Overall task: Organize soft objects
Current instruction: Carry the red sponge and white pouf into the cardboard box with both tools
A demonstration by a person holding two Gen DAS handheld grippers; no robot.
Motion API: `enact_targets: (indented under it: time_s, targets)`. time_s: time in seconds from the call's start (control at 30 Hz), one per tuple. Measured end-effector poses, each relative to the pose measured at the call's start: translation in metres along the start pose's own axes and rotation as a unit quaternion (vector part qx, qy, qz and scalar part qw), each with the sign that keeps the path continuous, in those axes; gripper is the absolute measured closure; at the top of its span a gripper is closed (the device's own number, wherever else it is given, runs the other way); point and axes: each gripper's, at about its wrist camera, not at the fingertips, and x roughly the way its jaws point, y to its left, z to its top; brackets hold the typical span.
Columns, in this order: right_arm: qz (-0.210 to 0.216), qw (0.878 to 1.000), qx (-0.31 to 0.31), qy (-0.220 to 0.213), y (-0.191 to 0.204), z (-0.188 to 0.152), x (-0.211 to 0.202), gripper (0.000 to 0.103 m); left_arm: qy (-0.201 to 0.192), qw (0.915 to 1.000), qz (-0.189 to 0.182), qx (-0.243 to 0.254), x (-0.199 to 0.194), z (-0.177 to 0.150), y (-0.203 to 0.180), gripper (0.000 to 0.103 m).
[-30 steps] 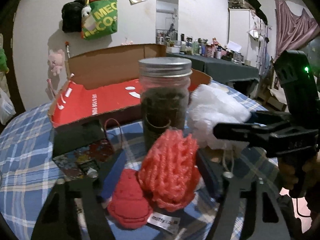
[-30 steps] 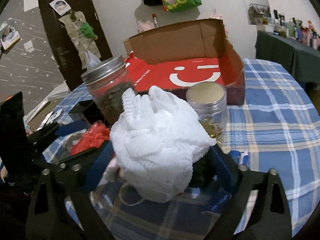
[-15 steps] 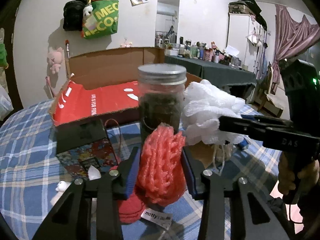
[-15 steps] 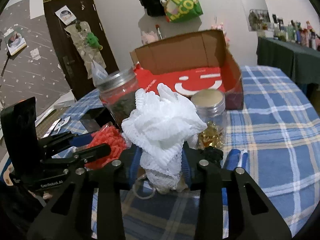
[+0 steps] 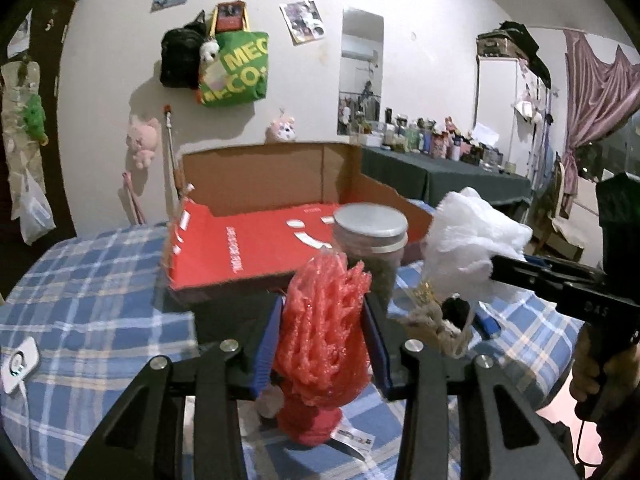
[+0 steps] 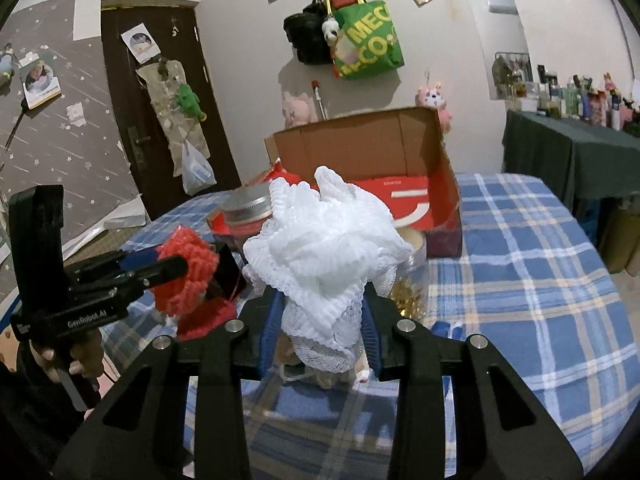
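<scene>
Red mesh, a coral-pink netted puff, sits squeezed between the blue-padded fingers of the left gripper, which stand narrow and press on both its sides. It is held just above the tabletop, over a red knitted piece with a small printed tag whose words are too blurred to read. Just beside it the white mesh puff is pinched low down between the narrow fingers of the right gripper, its frills spreading wide above them. From the right wrist view the left tool's side reads "GenRobot.AI".

Behind both puffs stand a dark-filled glass jar with a metal lid and a smaller jar mostly hidden by the white mesh. Farther back an open cardboard box shows a red inside with white marks and a line of unreadable print. On the wall a green tote bag reads "MEC" over "CO:".

A second ago both pairs of fingers stood wide around the puffs resting on the checked cloth; now they are clamped and both puffs have risen, with the jar lid lower in view.
</scene>
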Motion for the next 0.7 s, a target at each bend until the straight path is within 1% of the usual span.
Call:
enact_targets:
  time_s: [0.17, 0.33, 0.5, 0.7]
  targets:
    - [-0.007, 1.0, -0.013, -0.015, 0.004, 0.017, -0.008, 0.07, -0.021, 0.9997, 0.013, 0.0, -0.01, 0.022, 0.012, 0.061]
    - [-0.012, 0.999, -0.028, -0.024, 0.005, 0.046, -0.005, 0.07, -0.021, 0.9996, 0.019, 0.004, -0.002, 0.049, 0.025, 0.061]
    - [-0.013, 0.999, -0.046, -0.025, 0.003, 0.08, 0.008, 0.07, -0.012, 0.9996, 0.021, 0.017, 0.017, 0.08, 0.038, 0.061]
    - [-0.014, 0.997, -0.072, -0.011, -0.002, 0.13, 0.04, 0.07, 0.022, 0.9992, 0.017, 0.03, 0.058, 0.12, 0.055, 0.061]
